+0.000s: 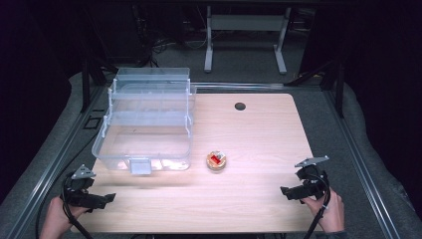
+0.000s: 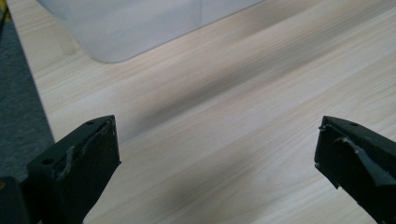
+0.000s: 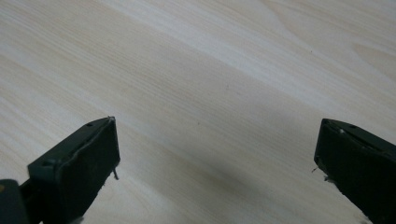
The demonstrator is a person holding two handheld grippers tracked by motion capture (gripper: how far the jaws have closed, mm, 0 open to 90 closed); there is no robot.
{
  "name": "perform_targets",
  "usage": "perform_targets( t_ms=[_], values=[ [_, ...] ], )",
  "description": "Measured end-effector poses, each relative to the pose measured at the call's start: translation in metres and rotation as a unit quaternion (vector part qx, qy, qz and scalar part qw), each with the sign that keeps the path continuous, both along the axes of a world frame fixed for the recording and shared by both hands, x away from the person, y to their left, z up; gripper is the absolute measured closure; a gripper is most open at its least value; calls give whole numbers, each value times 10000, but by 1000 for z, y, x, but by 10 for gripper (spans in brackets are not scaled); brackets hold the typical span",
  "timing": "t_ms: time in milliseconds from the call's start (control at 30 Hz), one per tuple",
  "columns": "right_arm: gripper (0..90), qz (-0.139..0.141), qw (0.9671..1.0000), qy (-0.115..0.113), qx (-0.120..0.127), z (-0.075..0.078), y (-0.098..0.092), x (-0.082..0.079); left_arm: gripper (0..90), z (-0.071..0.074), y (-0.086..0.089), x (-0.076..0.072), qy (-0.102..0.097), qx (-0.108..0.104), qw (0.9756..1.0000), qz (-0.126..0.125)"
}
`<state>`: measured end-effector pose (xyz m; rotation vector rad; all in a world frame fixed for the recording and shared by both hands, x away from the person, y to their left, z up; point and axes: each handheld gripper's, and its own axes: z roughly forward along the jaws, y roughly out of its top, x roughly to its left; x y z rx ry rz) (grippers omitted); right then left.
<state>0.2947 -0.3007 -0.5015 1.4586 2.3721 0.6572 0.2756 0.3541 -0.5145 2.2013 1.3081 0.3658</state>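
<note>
On the table [image 1: 259, 134], near the front edge, both grippers rest low and well apart: left gripper [image 1: 102, 199] at the left corner, right gripper [image 1: 288, 191] at the right. Jaws of each stand wide with nothing between them, bare wood beneath in both gripper views

Puck [image 1: 216, 161], a small round thing with a red top, sits mid-table just beside the bin's front right corner. Bin [image 1: 144, 122] is clear plastic, tiered, open at the top, on the left half of the table; its rounded corner [image 2: 109, 49] looms close ahead of the left gripper

Risks as I judge them:
- puck is low and round; jaws coming in flat may nudge it so it slides or rolls off toward the bin wall
- a pinch off-centre could squirt it out
- left gripper swinging up may clip the bin's near wall or latch [image 1: 140, 166], shoving the light bin
- clear walls are hard to read, so a drop may hit the rim
</note>
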Motion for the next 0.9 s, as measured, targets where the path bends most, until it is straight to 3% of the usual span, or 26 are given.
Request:
perform_targets(
  t_ms=[67,300,467,567,900],
  values=[
    [0,26,10000,15,31,2,2,2,1,2,-2,1,-10,126,9999,8],
    [0,169,9998,49,11,5,12,10,1,1,-6,4,67,137,9999,-62],
    [0,401,9992,86,26,9,29,23,1,-2,-7,4,153,133,9998,-54],
    [1,523,9986,-11,-23,13,39,28,1,-1,-6,4,224,48,9997,-76],
    [0,983,9951,42,-75,20,82,55,1,-2,-5,4,245,53,9997,-17]
  ],
)
